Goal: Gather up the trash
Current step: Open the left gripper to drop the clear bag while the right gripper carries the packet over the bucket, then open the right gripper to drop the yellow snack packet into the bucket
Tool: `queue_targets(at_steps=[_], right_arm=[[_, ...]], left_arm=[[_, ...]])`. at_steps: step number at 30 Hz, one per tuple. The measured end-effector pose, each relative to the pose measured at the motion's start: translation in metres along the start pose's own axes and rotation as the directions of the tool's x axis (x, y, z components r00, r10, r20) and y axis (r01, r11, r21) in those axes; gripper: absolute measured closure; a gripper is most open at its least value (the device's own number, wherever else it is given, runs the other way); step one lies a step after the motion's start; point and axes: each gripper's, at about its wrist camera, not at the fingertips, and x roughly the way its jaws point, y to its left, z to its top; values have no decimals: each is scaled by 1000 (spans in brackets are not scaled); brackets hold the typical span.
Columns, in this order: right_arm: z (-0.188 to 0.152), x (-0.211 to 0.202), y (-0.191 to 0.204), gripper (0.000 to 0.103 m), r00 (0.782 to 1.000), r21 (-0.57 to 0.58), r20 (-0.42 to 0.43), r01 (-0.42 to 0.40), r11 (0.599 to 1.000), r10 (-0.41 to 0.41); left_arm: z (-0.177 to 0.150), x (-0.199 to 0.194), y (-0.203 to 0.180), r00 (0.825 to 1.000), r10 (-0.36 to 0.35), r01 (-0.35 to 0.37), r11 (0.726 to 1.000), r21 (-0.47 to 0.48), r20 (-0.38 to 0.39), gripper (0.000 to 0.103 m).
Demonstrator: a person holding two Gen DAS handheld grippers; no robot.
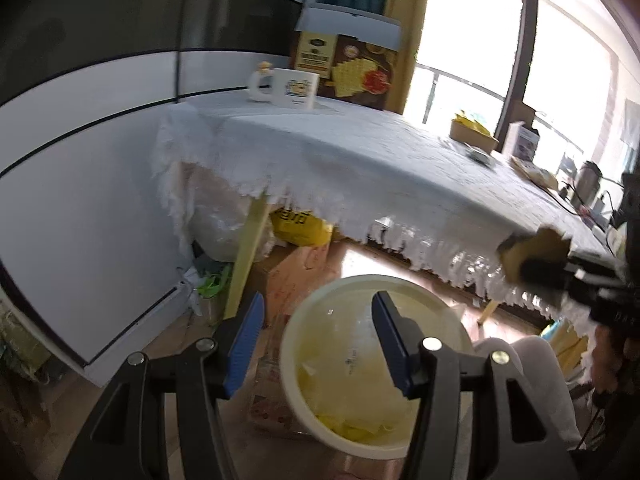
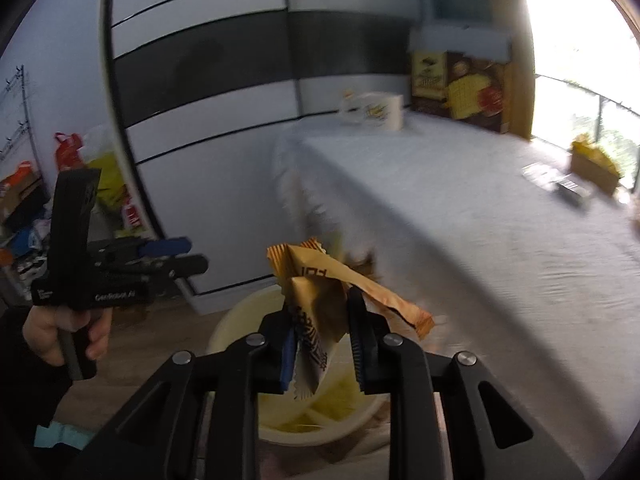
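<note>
right claw (image 2: 320, 344) pinches a crumpled orange wrapper (image 2: 320, 280) just above and in front of the cream bin (image 2: 232, 320), probably to drop it in, while left claw (image 1: 320, 340), spread and empty, hangs over that bin's rim (image 1: 292, 340).

Matt white lace-edged cloth (image 1: 360, 168) covers the tabletop; at six o'clock, a smooth cream plastic bin (image 1: 292, 344); the orange wrapper (image 2: 320, 280) looks crinkled and glossy.
</note>
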Motion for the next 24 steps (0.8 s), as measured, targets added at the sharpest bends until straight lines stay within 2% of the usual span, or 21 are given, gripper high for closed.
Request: queue_targets(at_steps=[2, 6, 9, 11, 12, 16, 24], right_arm=[[-2, 19, 7, 82, 998, 15, -39, -52, 999, 52], [-3, 44, 19, 76, 993, 30, -85, -79, 996, 81], [-2, 55, 22, 69, 990, 30, -110, -86, 996, 89], [-3, 61, 25, 58, 986, 20, -139, -91, 996, 93], [-5, 63, 26, 56, 985, 13, -149, -89, 996, 90], [-11, 65, 26, 56, 982, -6, -174, -78, 997, 76], [-14, 46, 12, 56, 988, 13, -147, -40, 999, 42]], left_arm=[[-1, -2, 8, 1000, 11, -11, 1000, -15, 7, 47], [-4, -4, 20, 1000, 25, -24, 999, -34, 11, 47], [-5, -5, 26, 999, 36, -36, 999, -40, 12, 46], [-5, -6, 27, 999, 36, -36, 998, -46, 14, 46], [-5, -7, 28, 999, 38, -37, 998, -48, 15, 46], [-4, -7, 26, 999, 34, -34, 999, -42, 12, 46], [0, -11, 11, 1000, 20, -20, 1000, -8, 19, 46]])
